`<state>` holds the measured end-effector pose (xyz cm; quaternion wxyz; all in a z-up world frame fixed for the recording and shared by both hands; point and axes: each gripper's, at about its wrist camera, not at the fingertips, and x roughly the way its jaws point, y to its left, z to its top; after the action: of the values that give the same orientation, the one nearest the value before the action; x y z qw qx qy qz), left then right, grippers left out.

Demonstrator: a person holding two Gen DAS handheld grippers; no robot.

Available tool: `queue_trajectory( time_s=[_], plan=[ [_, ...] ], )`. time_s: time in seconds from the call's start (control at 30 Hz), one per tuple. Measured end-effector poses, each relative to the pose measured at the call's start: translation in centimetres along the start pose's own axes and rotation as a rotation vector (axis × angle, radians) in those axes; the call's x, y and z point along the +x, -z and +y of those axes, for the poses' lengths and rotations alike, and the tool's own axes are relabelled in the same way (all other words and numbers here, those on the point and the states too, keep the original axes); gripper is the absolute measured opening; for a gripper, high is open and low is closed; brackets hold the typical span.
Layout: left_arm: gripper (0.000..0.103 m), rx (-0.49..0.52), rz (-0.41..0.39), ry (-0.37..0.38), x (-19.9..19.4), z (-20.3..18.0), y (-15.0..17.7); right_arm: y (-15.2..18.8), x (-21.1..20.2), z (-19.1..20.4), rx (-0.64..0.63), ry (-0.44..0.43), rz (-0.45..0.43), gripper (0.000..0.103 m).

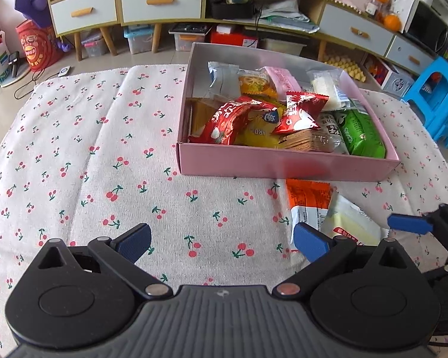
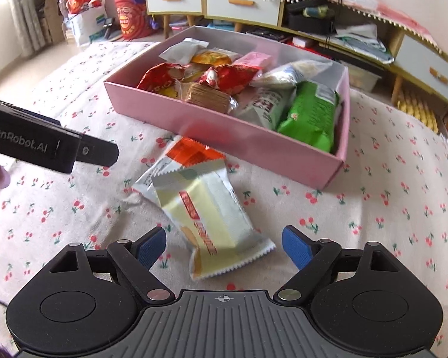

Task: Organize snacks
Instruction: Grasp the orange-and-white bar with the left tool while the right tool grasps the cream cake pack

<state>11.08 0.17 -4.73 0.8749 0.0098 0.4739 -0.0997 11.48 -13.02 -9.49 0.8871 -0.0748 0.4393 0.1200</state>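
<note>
Two packets lie loose on the cherry-print cloth (image 2: 388, 185) over the worktop, just in front of the pink box (image 2: 224, 131) that already holds the other snacks. The pale yellow packet (image 2: 206, 217) rests partly on the orange-and-white packet (image 2: 188, 155). Its long axis runs from the box's near wall toward the right hand-held gripper (image 2: 224, 250), slanting slightly to the right in that view. That gripper's jaws stand wide apart and empty, one on each side of the packet's serrated near end, not touching it. The left hand-held gripper (image 1: 221, 243), also open and empty, sits off to the packets' left over bare cloth. The right one is clearly nearer, so I judge the next grasp falls to it.
</note>
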Motion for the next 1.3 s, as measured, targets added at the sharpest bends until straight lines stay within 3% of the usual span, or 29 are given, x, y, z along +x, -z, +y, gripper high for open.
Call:
queue_trajectory(
  time_s=[0.07, 0.2, 0.43, 0.67, 0.97, 1.3],
  plan=[
    [0.102, -0.009, 0.007, 0.000, 0.1, 0.2, 0.0, -0.3, 0.4, 0.4, -0.013, -0.002, 0.008, 0.079],
    [0.102, -0.029, 0.011, -0.003, 0.4, 0.4, -0.1, -1.1, 0.4, 0.4, 0.014, -0.030, 0.017, 0.051],
    [0.101, -0.010, 0.005, -0.002, 0.4, -0.6, 0.0, -0.7, 0.0, -1.5, 0.079, -0.025, 0.034, 0.049],
    [0.098, 0.012, 0.001, 0.020, 0.7, -2.7, 0.1, 0.0, -0.6, -4.1, 0.178, 0.049, 0.058, 0.049],
    [0.087, 0.008, 0.017, 0.042, 2.2, -5.2, -0.1, 0.3, -0.6, -6.3, 0.264, 0.087, 0.065, 0.049],
    [0.072, 0.074, -0.041, 0.003, 2.8, -7.1, -0.2, 0.7, -0.8, -7.0, 0.275, 0.094, 0.062, 0.049]
  ],
)
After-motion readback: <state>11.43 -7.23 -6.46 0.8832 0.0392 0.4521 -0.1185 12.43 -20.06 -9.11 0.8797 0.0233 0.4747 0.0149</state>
